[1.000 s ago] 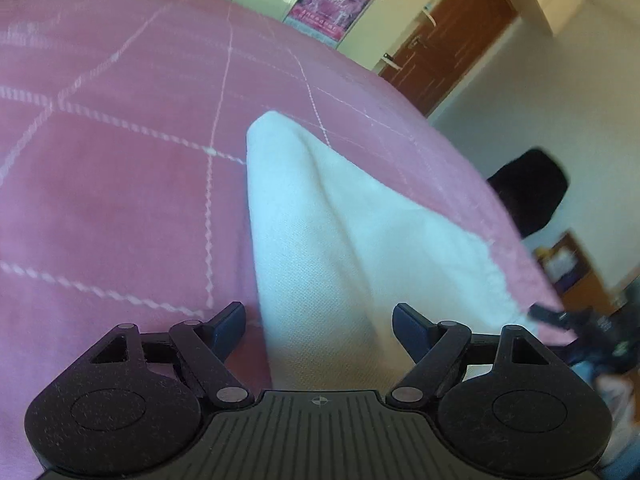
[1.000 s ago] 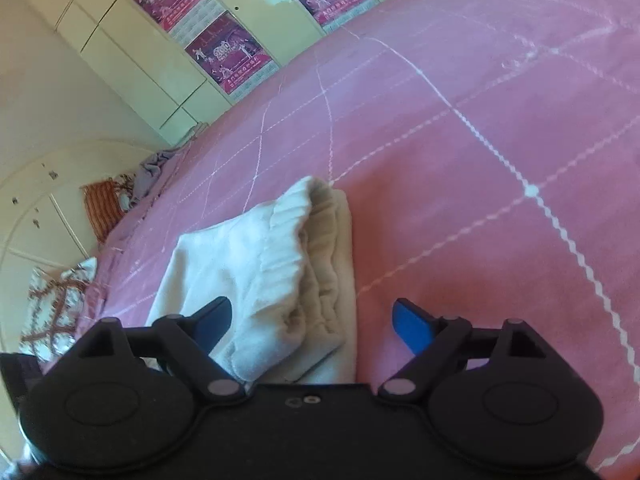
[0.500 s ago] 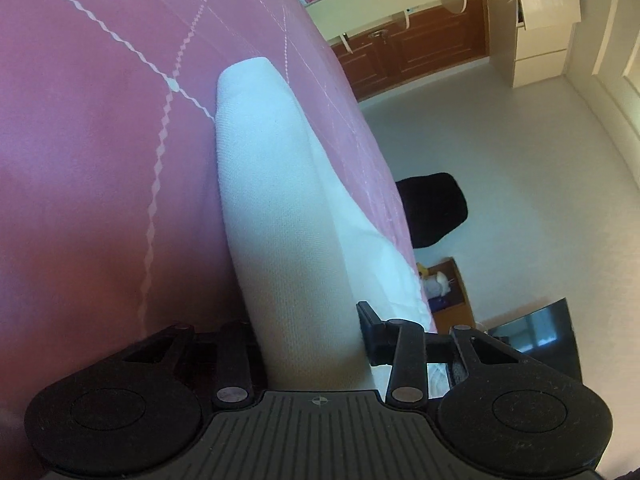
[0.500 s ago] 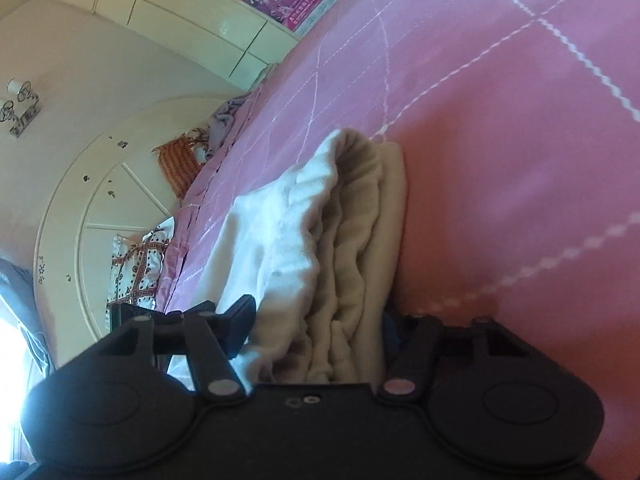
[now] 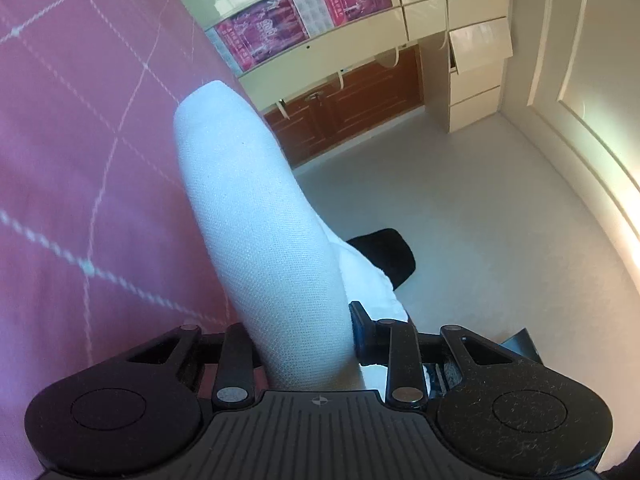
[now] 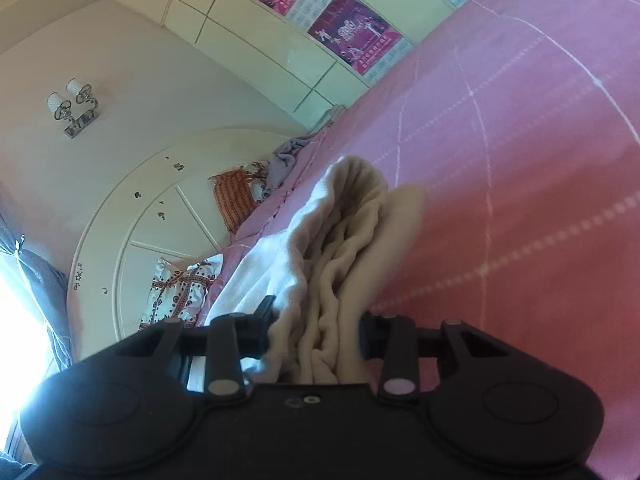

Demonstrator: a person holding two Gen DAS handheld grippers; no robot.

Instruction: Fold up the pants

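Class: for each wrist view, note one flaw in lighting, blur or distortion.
Left wrist view: fisheye bends the cupboards; the white pants stay sharp. Right wrist view: window glare washes out the lower left edge; the bunched pants' tip is blurred.

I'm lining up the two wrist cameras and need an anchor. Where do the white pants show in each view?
Left wrist: the pants run up the middle as a smooth fold, between the closing jaws of the left gripper.
Right wrist: the pants sit at centre, bunched and ribbed, between the closing jaws of the right gripper.
Shared landmark: the pink bedspread.
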